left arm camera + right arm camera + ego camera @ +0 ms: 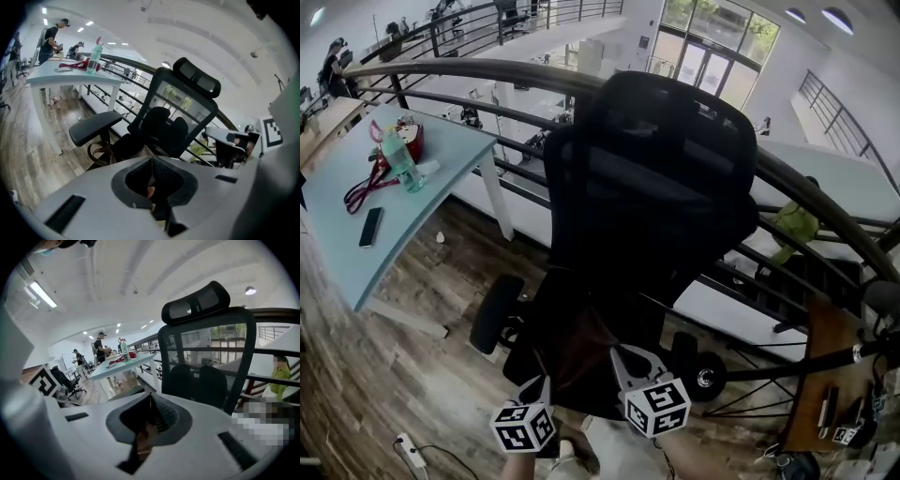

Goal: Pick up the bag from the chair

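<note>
The floor [356, 375] is brown wood. A black chair [656, 187] stands in the middle of the room, right by a curved railing [487, 70]. To the left is a light blue table [356, 262] with a bottle [398, 159] and a dark phone [370, 226] on it. Past the railing is a lower level, where a person in green [792, 225] stands.

The bag [581, 342] is brown and lies on the seat of the chair, near the armrest [495, 314]. It is dark there, so its shape is hard to make out in the head view. In the left gripper view its looped handles show just under the armrest, and the rest is hidden behind the gripper's own body. The right gripper view does not show the bag at all. The hands holding the grippers are cut off at the bottom of the head view.

The left gripper [542, 382] and the right gripper [619, 354] are side by side, low in front of the seat. Both point forward and down at the bag. The jaws of each one are pressed together with nothing between them. I cannot tell if either tip touches the bag.
</note>
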